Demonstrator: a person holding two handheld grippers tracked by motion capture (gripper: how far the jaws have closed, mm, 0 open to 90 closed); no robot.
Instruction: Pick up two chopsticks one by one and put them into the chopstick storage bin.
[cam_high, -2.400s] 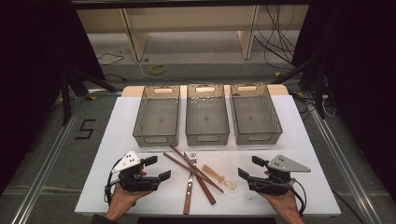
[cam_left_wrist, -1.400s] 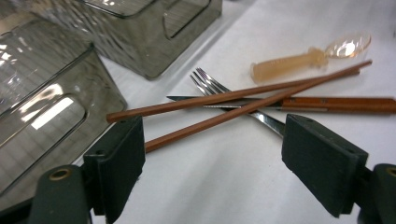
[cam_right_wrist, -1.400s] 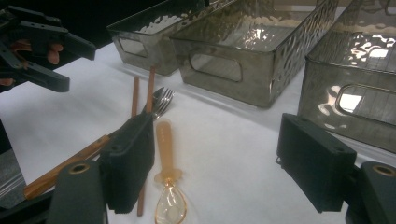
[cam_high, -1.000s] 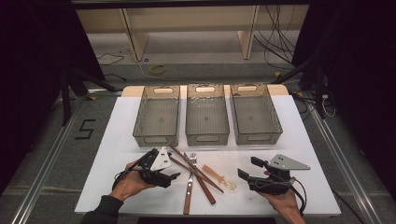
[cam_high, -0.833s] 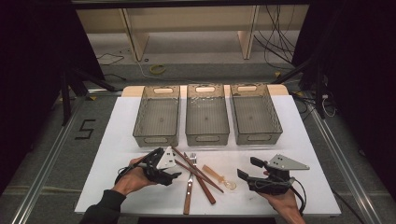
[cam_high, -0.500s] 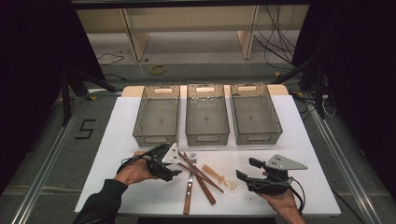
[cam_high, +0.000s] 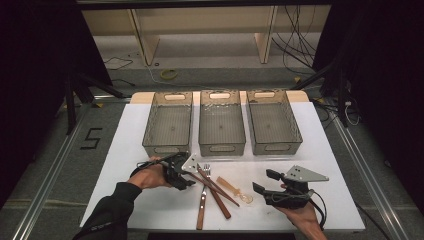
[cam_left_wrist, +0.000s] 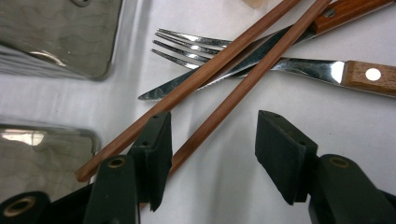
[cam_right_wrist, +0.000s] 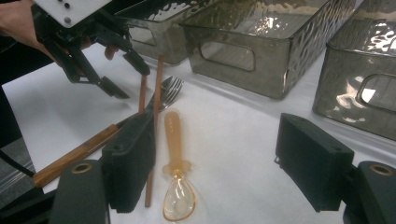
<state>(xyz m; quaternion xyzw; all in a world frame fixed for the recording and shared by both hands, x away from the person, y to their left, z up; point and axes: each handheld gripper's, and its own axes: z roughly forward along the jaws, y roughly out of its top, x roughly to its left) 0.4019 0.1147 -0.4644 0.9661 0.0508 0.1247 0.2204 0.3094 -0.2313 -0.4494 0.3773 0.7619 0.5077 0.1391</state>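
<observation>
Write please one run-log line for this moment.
left tool: open, astride chopsticks | right tool: open, idle near spoon | fork, knife: on table | bins: empty

Three empty smoky-clear bins (cam_high: 162, 147) stand in a row mid-frame on a white table (cam_high: 325, 150). Below them, two brown chopsticks (cam_left_wrist: 243, 88) cross over a fork (cam_left_wrist: 187, 42) and a wooden-handled knife (cam_left_wrist: 299, 65). An amber spoon (cam_high: 232, 187) lies just right. At far left, a "5" (cam_high: 91, 138) marks the floor.
</observation>
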